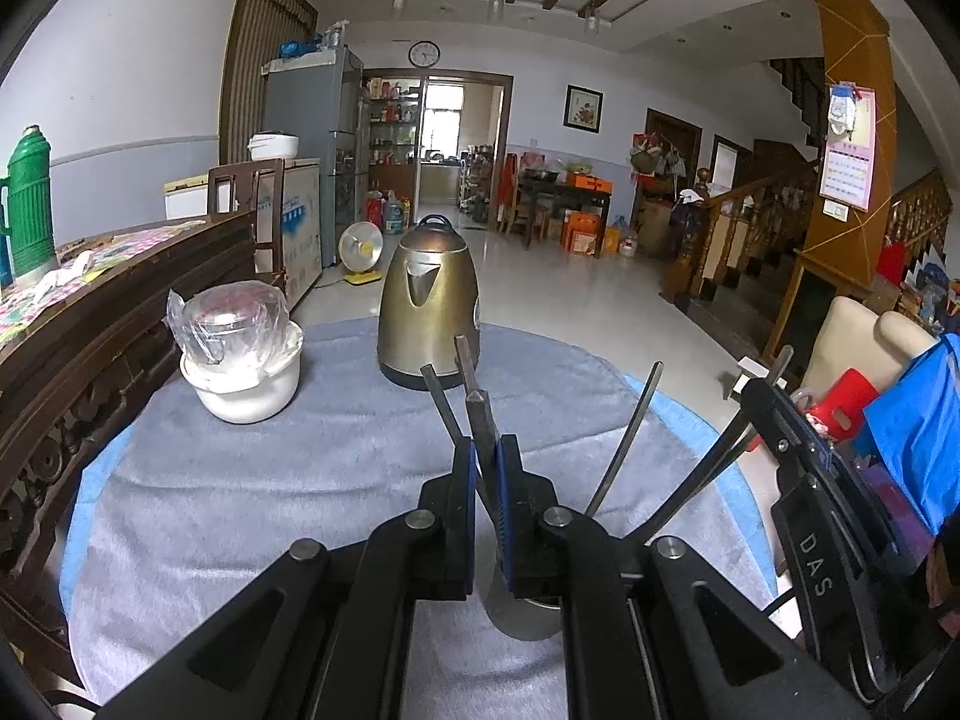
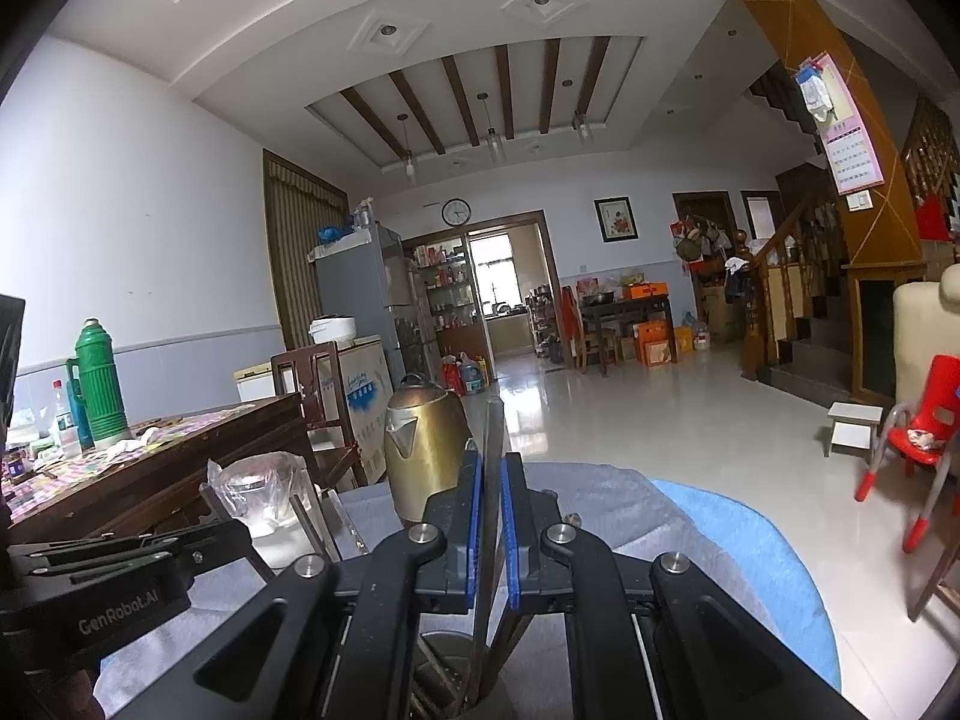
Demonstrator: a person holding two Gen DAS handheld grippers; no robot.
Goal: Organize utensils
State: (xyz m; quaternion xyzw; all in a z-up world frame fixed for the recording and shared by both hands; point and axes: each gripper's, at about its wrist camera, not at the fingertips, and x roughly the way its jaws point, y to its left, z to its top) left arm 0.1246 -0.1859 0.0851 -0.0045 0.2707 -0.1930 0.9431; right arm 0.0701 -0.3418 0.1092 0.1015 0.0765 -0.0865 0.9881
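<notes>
**Inspector:** Start at the left of the left wrist view.

**Assistant:** A green thermos (image 1: 29, 198) stands on the dark wooden table (image 1: 138, 276). Next, on the grey cloth (image 1: 270, 480), a white pot (image 1: 243, 381) carries a plastic-wrapped glass piece (image 1: 231, 321). To its right stands a brass-coloured kettle (image 1: 429, 306).

**Inspector:** The left gripper?

**Assistant:** The left gripper (image 1: 485, 450) has its jaws drawn together on two metal utensil handles (image 1: 474, 402), which cross between the blue pads (image 1: 501, 480). Directly below sits a metal holder cup (image 1: 528, 618) on the cloth. Two more utensil handles (image 1: 627, 438) lean out of it to the right.

**Inspector:** Further right?

**Assistant:** The right gripper (image 1: 780, 414) shows at the edge, side-on; its jaws cannot be judged there.

**Inspector:** And from its own camera?

**Assistant:** At left, the left gripper's body reads "GenRobot.AI". In the centre, the right gripper (image 2: 491, 504) has its jaws closed against one flat metal handle (image 2: 492, 438), standing nearly upright, its lower end running into the holder cup (image 2: 450, 672). The kettle (image 2: 423, 444) stands behind. A red child's chair (image 2: 918, 420) is on the floor at far right.
</notes>
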